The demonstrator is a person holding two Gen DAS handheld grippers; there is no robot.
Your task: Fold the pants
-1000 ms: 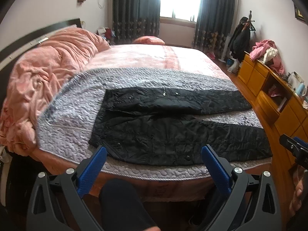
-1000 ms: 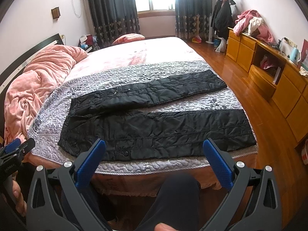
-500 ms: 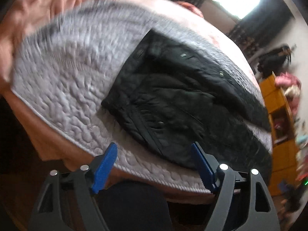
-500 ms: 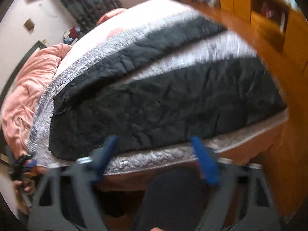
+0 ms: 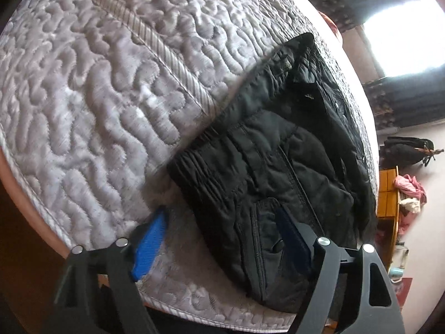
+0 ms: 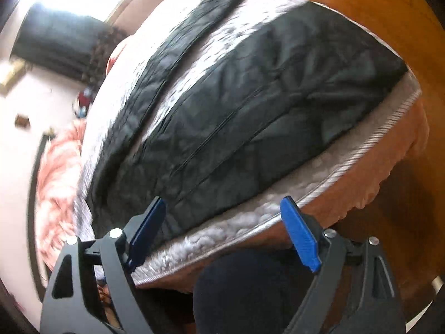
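Both grippers are standing spread, pinching nothing; left gripper [image 5: 222, 239] jaws barely changing, right gripper [image 6: 225, 228] jaws just opening wider; black pants [image 5: 278, 167] are lying flat on the grey quilt [image 5: 97, 97], filling the centre and right of the frame; no readable writing is showing.

— What covers the bed?

— A pale grey quilted bedspread [image 5: 91, 105] with a wavy stitched pattern and a ribbed band running across it. Its corded edge [image 6: 370, 142] hangs over a salmon-pink bed skirt [image 6: 370, 178].

— And beyond that?

— A crumpled pink fleece blanket [image 6: 55, 172] lies heaped by the dark headboard. Dark patterned curtains [image 5: 406, 105] frame a bright window [image 5: 403, 22]. An orange wooden cabinet [image 5: 388, 194] stands by the wall with pink and white clothes [image 5: 410, 192] piled on top, and a dark bag [image 5: 403, 150] hangs just above it.

— The floor?

— Glossy reddish-brown wood [image 6: 361, 2].
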